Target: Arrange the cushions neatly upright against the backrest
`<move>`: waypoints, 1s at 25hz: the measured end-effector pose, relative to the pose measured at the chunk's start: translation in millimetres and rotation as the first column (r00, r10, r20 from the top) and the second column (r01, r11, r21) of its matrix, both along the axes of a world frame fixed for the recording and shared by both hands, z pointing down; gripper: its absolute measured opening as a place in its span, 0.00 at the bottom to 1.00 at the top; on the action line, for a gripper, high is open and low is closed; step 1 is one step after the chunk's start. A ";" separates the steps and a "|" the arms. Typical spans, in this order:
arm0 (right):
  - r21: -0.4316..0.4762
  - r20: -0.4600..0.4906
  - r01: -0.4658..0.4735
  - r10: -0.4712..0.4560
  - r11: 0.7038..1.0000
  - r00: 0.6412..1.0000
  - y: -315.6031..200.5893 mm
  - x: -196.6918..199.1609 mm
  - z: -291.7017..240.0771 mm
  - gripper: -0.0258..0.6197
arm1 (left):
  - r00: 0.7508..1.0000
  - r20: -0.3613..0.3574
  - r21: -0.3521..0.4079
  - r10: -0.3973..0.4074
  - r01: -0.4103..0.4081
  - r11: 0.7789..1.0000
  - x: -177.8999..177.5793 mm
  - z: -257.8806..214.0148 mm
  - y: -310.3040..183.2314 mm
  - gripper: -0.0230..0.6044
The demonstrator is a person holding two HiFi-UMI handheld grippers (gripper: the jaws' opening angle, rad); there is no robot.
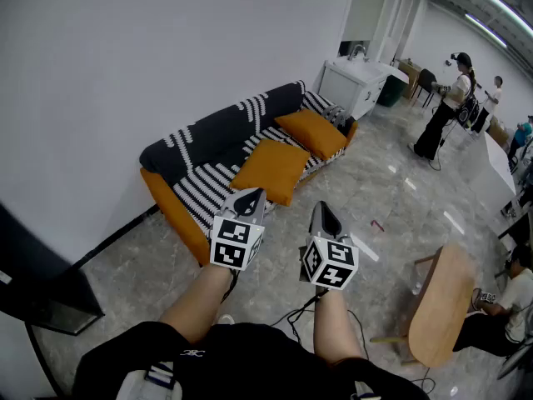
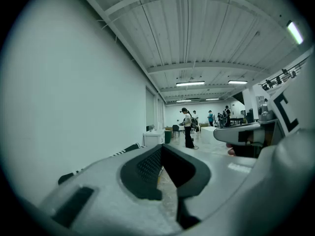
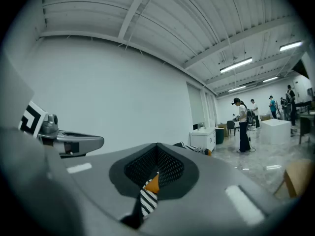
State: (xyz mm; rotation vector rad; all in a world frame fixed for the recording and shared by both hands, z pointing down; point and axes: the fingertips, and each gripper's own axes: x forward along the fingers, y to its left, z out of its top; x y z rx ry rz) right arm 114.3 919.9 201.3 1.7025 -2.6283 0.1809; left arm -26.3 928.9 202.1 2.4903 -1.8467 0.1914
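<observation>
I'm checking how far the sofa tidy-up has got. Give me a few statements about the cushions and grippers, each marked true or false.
1. Two orange cushions are on the sofa. True.
2. They stand upright against the backrest. False: both lie flat on the seat.
3. The left gripper holds a cushion. False: its jaws are shut on nothing.
4. The right gripper is shut and empty. True.
</observation>
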 end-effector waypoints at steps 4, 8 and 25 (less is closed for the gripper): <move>-0.014 0.009 0.009 -0.008 1.000 1.000 -6.1 -8.3 0.3 0.05 | 1.000 -0.010 -0.002 0.005 -0.005 1.000 -3.5 -0.7 -6.2 0.05; -0.046 0.029 -0.002 0.003 0.999 1.000 -11.4 -13.0 2.0 0.05 | 1.000 -0.018 -0.008 0.010 -0.010 1.000 -9.6 -2.4 -10.7 0.05; -0.004 -0.090 -0.076 0.075 0.997 0.993 -22.4 -75.6 3.8 0.05 | 0.995 -0.044 -0.017 0.084 -0.085 0.996 -54.8 6.9 -34.2 0.05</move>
